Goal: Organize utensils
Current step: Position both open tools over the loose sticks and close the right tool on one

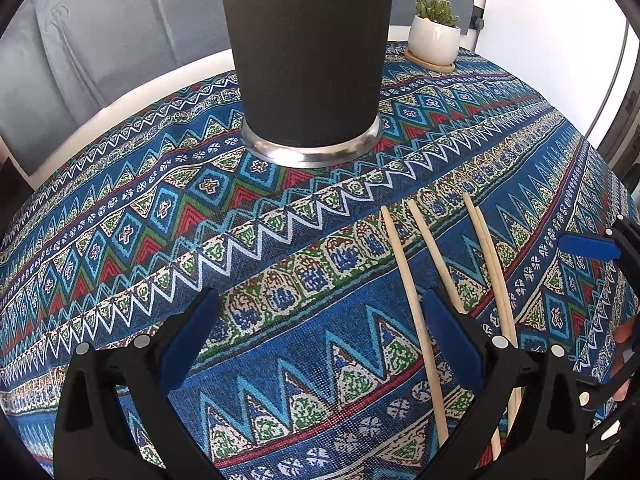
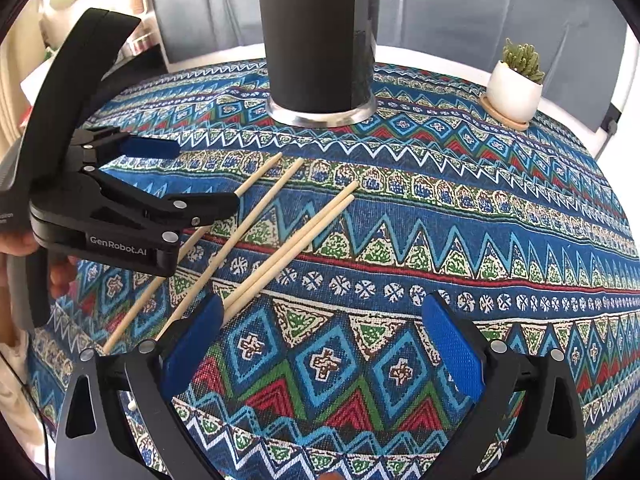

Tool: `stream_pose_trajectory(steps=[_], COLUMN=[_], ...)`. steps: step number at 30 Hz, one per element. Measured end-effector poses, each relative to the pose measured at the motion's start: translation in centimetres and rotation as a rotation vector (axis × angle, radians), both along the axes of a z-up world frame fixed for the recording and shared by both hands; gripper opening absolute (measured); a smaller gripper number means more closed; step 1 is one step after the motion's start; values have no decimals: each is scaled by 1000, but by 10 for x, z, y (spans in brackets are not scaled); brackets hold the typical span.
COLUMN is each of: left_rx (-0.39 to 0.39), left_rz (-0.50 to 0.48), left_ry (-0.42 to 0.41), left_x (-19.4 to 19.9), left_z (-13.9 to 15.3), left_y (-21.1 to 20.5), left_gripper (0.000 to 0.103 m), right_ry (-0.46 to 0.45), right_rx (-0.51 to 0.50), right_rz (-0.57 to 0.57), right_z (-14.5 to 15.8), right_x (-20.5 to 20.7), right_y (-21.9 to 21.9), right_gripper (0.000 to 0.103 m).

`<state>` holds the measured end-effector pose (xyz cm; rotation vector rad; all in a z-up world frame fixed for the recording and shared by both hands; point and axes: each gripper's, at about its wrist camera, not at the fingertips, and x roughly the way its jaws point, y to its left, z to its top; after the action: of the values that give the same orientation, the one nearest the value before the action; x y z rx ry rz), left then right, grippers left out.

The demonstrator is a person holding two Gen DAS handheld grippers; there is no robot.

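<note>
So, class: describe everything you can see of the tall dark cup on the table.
The tall dark cup is a matte black, slightly tapered cylinder with a shiny metal band around its base. It stands upright on the patterned tablecloth, beyond the chopsticks. Its top runs out of both views. Nothing touches it but the cloth.

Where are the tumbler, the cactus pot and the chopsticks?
tumbler point(image 1: 308, 60): left wrist view, middle of its dark body.
cactus pot point(image 2: 514, 96): right wrist view, white bowl of the pot.
chopsticks point(image 2: 296, 246): right wrist view, mid-shaft of the paired sticks.
</note>
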<state>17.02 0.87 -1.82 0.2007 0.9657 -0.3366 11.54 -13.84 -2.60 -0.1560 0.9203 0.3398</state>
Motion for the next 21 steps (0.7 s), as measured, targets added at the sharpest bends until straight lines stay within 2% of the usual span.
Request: stream_pose_trajectory(steps=[5, 14, 21], left_rx=[1, 0, -1], left_rz=[-6, -6, -6], left_ry=[1, -1, -3], left_x=[3, 3, 1], left_z=[0, 0, -1], left_y=[7, 16, 20], left_gripper=[99, 99, 99], right_ry=[-84, -146, -129], right_rx=[-58, -139, -140], right_rz=[13, -13, -63], right_z=[1, 5, 4], right_x=[-4, -2, -12], right_y=[8, 20, 0], right_gripper=[95, 95, 95])
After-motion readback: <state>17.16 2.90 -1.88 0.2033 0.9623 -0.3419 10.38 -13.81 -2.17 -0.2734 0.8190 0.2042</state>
